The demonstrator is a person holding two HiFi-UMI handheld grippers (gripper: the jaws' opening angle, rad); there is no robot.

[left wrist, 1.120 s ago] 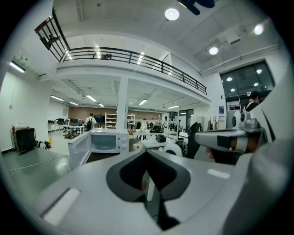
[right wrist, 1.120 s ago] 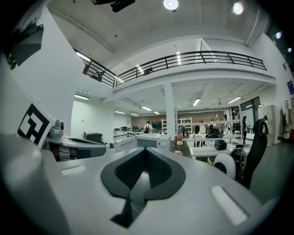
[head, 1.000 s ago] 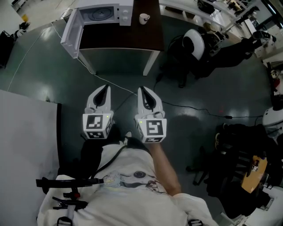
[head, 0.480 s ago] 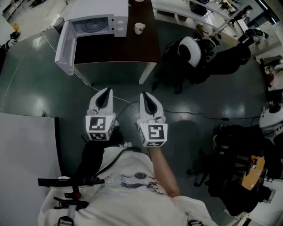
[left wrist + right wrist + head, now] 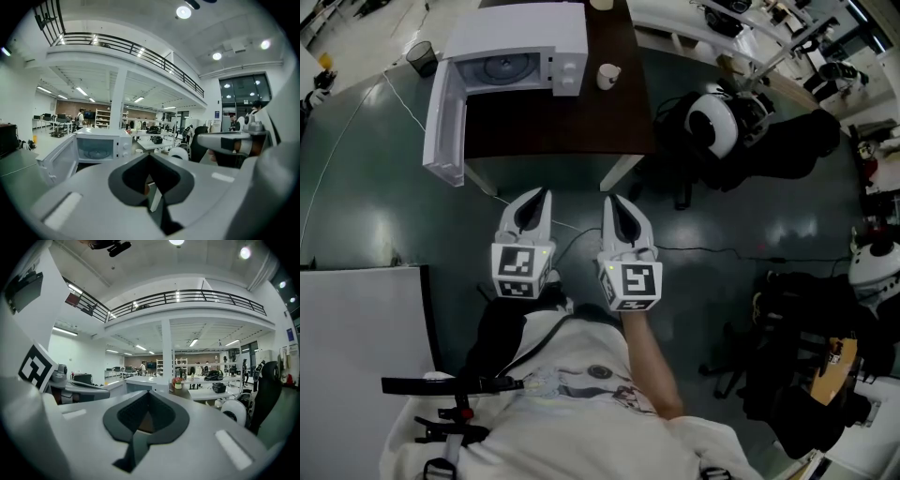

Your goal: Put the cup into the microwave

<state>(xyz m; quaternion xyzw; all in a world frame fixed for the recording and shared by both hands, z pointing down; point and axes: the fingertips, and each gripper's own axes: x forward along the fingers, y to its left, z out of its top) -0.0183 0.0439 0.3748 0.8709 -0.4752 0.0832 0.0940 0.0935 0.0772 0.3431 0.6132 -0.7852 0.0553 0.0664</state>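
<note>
over the last second the table [image 5: 553, 122] has come closer in the head view; its near edge now lies just ahead of both claws, where before there was a wide stretch of floor between them; the person is walking up to it, and the reach has not begun.

the left gripper [image 5: 542, 199] and the right gripper [image 5: 611, 202] are carried side by side and point at the near edge; both claws are pressed together with nothing in them, as each gripper view shows.

the cup [image 5: 607, 76] stands untouched on the table, just right of the microwave [image 5: 520, 42] and toward the right edge, well apart from either gripper; the microwave sits at the far left corner with its door [image 5: 445, 122] swung wide past the left edge, so the cavity is ready to take the cup.

so only the approach is under way; my guess is that the right gripper, being on the cup's side, would have to spread its claw before it can take the cup; the open door on the left leaves that path free.
</note>
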